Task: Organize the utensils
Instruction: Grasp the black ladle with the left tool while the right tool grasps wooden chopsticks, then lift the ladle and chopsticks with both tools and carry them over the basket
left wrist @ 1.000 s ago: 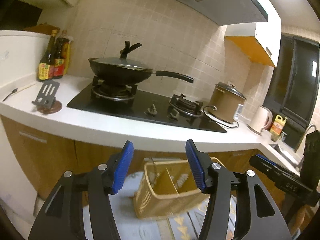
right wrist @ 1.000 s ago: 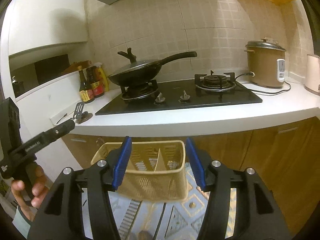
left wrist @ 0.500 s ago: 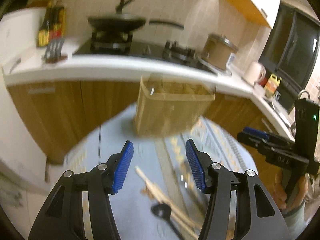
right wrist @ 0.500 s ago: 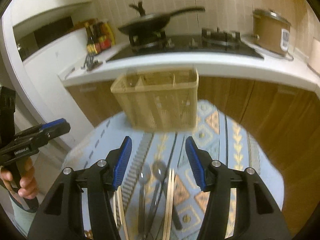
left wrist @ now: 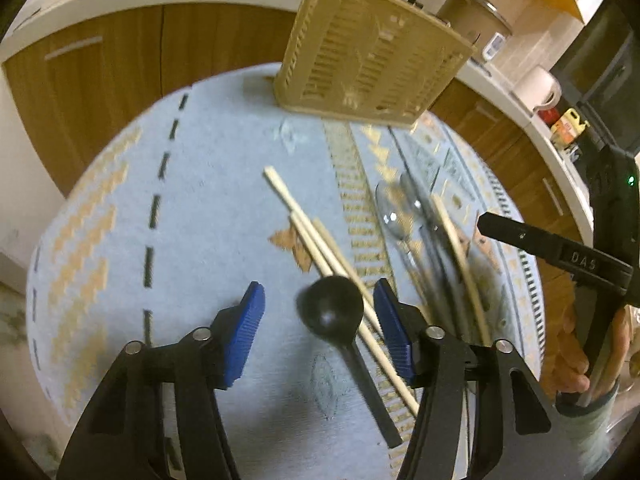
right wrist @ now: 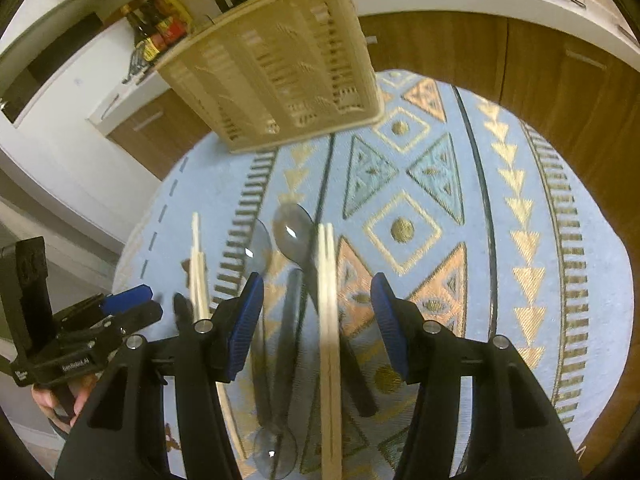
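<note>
Lying loose on the blue patterned cloth (right wrist: pixel 516 264): wooden chopsticks (left wrist: pixel 320 240), black ladle (left wrist: pixel 331 309), clear spoons (right wrist: pixel 292 232); nothing picked up yet, so sorting apparently only beginning. Standing at the cloth's far edge, the beige slatted utensil basket (left wrist: pixel 372 60), contents not visible. Hovering over the ladle, left gripper (left wrist: pixel 320 328), jaws opening, gripping nothing. Hanging over a chopstick pair (right wrist: pixel 328 300), right gripper (right wrist: pixel 316 328), jaws apart, empty.
</note>
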{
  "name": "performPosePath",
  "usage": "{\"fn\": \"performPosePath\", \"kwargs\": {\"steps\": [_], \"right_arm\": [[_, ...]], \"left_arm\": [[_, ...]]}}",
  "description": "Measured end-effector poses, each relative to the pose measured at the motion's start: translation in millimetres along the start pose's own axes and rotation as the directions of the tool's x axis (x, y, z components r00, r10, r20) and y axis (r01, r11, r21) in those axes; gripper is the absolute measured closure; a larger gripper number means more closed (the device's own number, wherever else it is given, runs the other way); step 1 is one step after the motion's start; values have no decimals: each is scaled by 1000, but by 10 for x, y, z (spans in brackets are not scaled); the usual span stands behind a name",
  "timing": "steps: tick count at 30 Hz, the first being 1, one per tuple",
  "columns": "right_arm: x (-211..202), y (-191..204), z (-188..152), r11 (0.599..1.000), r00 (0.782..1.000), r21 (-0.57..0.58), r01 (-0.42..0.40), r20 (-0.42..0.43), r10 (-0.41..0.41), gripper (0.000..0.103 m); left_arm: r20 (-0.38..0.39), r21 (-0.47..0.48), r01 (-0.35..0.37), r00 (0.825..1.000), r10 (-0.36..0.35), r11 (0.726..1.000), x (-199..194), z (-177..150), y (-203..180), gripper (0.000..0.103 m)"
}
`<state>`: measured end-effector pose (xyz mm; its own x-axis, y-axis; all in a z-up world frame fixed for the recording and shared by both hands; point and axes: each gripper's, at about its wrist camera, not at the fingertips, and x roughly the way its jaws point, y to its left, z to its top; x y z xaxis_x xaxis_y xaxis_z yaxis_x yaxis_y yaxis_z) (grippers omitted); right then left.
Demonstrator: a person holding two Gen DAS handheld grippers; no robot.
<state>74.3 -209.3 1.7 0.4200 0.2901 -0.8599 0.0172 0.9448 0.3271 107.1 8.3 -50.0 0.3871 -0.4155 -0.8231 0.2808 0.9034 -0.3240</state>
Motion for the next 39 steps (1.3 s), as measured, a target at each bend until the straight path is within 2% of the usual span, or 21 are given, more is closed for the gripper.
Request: {"fn": "performPosePath", "kwargs": {"steps": [4,13,18,21,22,24,26,29,39], "right_arm": [[127,-35,-7,1000,999,-1,14,-35,-14,51],[278,-56,-19,1000,997,-14,10,-79,-11,67],[331,24,58,999,996,-41,28,-87,-32,72],[371,99,70,997,994,-68,46,-94,-52,77],[384,129,68,995,994,-79,55,-95,-62,82],[403,174,61,994,993,-95,61,-97,-70,89],[394,197,49,992,993,-107,63,-90,-72,93],[374,223,34,990,994,-117,76,-72,-85,93],[164,80,17,994,1000,-105,26,-5,-27,93]], "left_arm": [[-12,31,-40,999,41,999,128,-76,-113,45],[-2,95,-120,993,121,988,231,-97,-302,45],[13,128,-169,986,169,977,254,-129,-380,50],[18,135,-185,983,184,973,263,-127,-411,57],[19,137,-190,982,189,972,264,-120,-422,61],[16,139,-195,981,195,971,270,-107,-430,66],[17,131,-193,981,192,972,269,-108,-418,66],[30,123,-191,982,189,974,257,-109,-404,66],[131,88,-131,984,119,987,-21,-87,-355,67]]}}
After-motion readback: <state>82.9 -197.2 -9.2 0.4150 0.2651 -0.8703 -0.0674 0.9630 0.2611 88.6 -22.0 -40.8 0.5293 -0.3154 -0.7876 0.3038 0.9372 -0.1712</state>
